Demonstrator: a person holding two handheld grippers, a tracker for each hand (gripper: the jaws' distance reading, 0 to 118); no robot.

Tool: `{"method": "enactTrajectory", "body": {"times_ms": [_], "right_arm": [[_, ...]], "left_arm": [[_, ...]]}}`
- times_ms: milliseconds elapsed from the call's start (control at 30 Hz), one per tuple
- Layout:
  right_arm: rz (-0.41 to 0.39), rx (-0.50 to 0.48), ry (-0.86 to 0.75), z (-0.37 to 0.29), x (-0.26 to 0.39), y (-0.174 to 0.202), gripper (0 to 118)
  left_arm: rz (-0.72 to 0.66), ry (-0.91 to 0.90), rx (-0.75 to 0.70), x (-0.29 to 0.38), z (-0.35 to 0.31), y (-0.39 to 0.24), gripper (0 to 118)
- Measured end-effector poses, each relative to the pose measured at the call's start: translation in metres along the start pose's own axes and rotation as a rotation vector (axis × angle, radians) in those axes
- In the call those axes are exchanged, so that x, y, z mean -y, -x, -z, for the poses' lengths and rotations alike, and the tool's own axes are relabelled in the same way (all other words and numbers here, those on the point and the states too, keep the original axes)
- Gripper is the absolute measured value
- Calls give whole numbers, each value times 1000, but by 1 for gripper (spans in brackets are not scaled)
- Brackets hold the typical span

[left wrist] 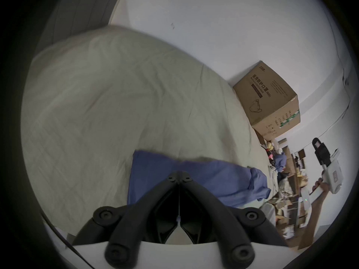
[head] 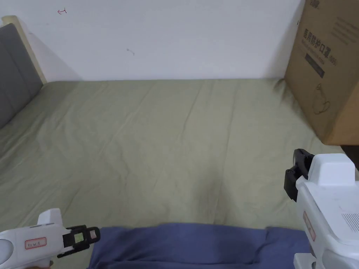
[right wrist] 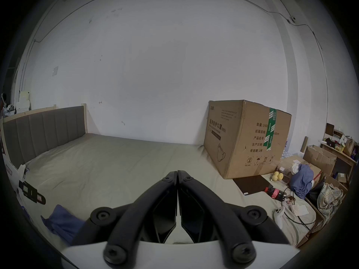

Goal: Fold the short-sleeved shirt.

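1. Blue shirt (head: 196, 245): lies on the bed (head: 157, 140) at its near edge, long axis left to right; collar direction cannot be told.
2. Left gripper (left wrist: 179, 174): jaws clenched, empty, above the shirt.
3. Right gripper (right wrist: 177, 173): jaws clenched, empty, raised.

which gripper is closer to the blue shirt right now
Left. The left gripper sits low beside the blue shirt's left edge, jaws shut and empty. The right gripper is raised above the shirt's right end, also shut, clearly farther off.
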State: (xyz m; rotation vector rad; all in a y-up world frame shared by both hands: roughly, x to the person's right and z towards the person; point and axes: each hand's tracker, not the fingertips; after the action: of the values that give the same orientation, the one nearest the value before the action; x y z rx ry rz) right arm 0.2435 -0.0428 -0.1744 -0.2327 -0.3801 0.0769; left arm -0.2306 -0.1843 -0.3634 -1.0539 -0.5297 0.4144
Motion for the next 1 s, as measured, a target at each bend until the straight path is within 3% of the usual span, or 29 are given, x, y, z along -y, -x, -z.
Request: {"method": "enactTrajectory", "body": {"times_ms": [33,67,133,167,267,367,433,467,500,567,667,733,933,1000], "right_arm": [[0,1,9,2,2,1,0],[0,1,17,5,3,2,0],[-5,1,32,8,7,4,0],[-6,2,39,9,8,5,0],[-13,4,62,14,11,8,0],[-19,12,70,16,11,10,0],[-16,18,70,14,12,10,0],[-16,21,72,15,12,10,0],[-16,24,74,15,12,9,0],[-15,28,80,15,13,6,0],[-14,41,87,14,15,2,0],[-11,45,86,13,15,-2,0],[-3,53,78,9,10,-13,0],[5,51,68,8,8,-15,0]], "left_arm": [[-27,18,-6,2,3,7,22],[-39,27,-38,3,7,13,52],[-30,27,-45,6,12,21,93],[-32,33,-46,7,15,24,103],[-46,40,-29,11,23,27,105],[-76,65,-27,8,35,36,101],[-87,80,-19,9,44,40,80],[-92,96,-10,7,52,49,63],[-95,111,2,8,57,50,54],[-86,159,15,12,68,47,48],[-52,154,-2,11,83,57,13],[-81,150,6,14,87,57,9],[72,71,-81,8,53,31,5],[25,44,-62,2,36,28,5]]}}
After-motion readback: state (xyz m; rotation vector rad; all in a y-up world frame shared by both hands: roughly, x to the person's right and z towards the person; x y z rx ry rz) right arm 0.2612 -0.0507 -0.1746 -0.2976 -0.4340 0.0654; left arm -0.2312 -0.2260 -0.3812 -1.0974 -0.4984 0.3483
